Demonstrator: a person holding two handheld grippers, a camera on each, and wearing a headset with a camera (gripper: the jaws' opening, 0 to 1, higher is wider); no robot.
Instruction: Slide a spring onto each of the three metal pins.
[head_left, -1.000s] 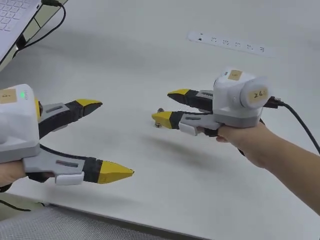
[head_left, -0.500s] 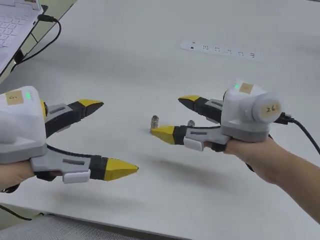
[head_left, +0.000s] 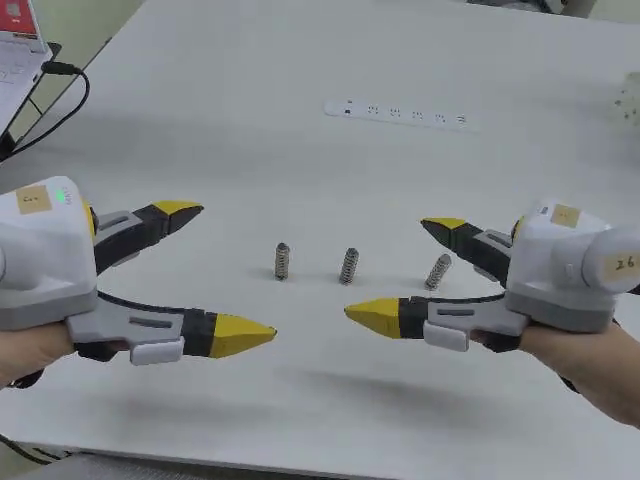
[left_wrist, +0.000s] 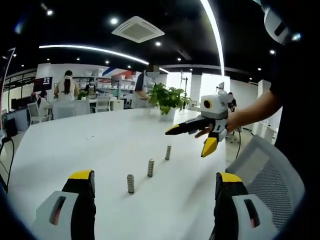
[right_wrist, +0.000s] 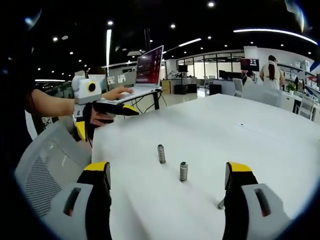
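Three small metal springs stand in a row on the white table: the left spring (head_left: 282, 261), the middle spring (head_left: 349, 266) and the right spring (head_left: 438, 271), which leans. My left gripper (head_left: 218, 270) is open and empty, to the left of the row. My right gripper (head_left: 402, 270) is open and empty, with its jaws either side of the leaning spring. In the left gripper view the springs (left_wrist: 150, 167) stand ahead of my open left gripper (left_wrist: 155, 177), and the right gripper (left_wrist: 191, 140) hangs beyond them. In the right gripper view my right gripper (right_wrist: 168, 167) frames the springs (right_wrist: 183, 171).
A white power strip (head_left: 405, 113) lies at the back of the table. A laptop (head_left: 15, 40) with a black cable (head_left: 60, 95) sits at the far left edge. A grey mesh chair (right_wrist: 45, 170) is beside the table's near edge.
My right gripper has pulled away to the right and towards me, uncovering the row of three springs. The left gripper has barely moved. The head camera has tilted.
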